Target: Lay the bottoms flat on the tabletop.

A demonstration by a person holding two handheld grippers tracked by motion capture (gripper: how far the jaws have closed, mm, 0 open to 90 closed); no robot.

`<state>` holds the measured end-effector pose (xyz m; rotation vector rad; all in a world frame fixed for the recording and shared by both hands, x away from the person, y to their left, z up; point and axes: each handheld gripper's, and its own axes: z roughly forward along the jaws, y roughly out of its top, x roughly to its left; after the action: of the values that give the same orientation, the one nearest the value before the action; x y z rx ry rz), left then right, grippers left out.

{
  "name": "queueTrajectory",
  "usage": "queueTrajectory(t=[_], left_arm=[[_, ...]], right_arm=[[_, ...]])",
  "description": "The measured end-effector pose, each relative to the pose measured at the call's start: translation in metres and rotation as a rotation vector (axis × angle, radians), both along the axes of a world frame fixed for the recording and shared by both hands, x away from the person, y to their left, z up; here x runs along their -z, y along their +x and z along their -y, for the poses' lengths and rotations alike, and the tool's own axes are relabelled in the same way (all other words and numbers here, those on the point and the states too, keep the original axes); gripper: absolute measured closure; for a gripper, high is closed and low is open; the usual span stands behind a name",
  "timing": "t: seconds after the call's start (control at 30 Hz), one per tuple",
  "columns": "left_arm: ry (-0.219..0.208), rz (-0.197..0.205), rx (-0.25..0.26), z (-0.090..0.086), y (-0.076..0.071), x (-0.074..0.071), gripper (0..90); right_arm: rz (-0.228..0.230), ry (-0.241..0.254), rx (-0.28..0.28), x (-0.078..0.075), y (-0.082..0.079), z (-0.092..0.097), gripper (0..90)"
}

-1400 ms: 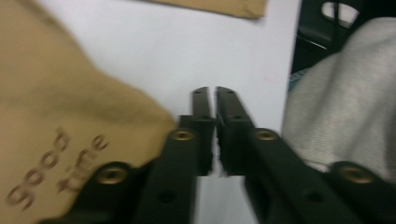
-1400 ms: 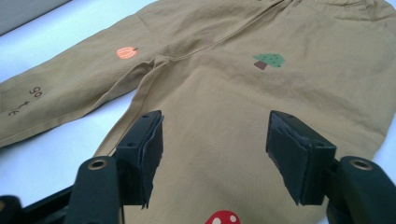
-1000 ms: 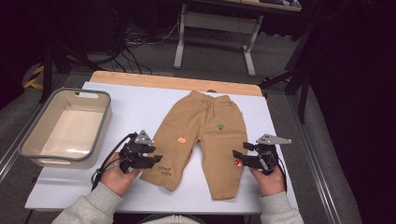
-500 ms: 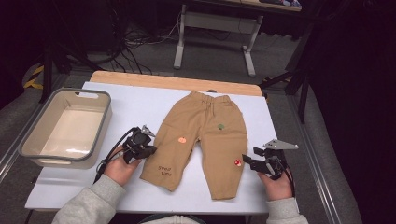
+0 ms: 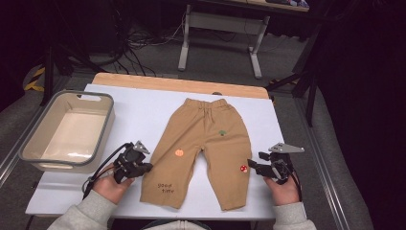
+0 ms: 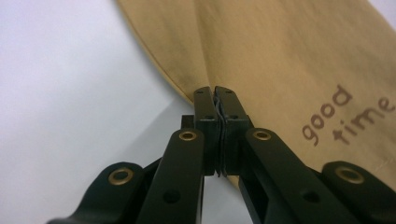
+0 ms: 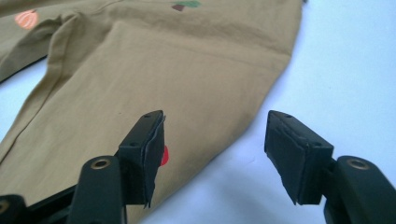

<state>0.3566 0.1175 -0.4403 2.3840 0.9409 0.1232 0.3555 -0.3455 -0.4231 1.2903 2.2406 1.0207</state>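
Two tan legs — trousers (image 5: pixel 203 143) lying flat.

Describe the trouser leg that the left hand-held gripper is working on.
On the white table lie tan trousers, waistband at the far side. It is the leg toward the grey tub, printed "good time" near the hem; the other leg has a red mushroom.

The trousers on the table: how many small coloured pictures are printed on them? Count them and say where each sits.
3 on the trousers: a green one below the waistband, an orange one on the left leg, a red one on the right leg. The underside is hidden.
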Motion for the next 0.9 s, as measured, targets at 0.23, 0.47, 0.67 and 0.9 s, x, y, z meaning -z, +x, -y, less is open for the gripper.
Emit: queueTrajectory(t=[0.23, 0.47, 0.67, 0.9], left_arm=[[-0.066, 0.083, -0.037, -0.003, 0.002, -0.005, 83.4], [-0.162, 0.191, -0.043, 0.0, 0.006, -0.012, 58.3], [-0.246, 0.254, 0.003, 0.002, 0.018, -0.01, 39.9], [-0.284, 0.245, 0.024, 0.005, 0.024, -0.008, 39.4]], right_arm=[[-0.043, -0.036, -0.018, 0.002, -0.006, -0.005, 40.2], [-0.111, -0.067, -0.042, 0.011, -0.018, -0.016, 41.2], [-0.17, -0.088, -0.066, 0.013, -0.031, -0.024, 53.2], [-0.195, -0.056, -0.071, 0.013, -0.038, -0.024, 89.5]])
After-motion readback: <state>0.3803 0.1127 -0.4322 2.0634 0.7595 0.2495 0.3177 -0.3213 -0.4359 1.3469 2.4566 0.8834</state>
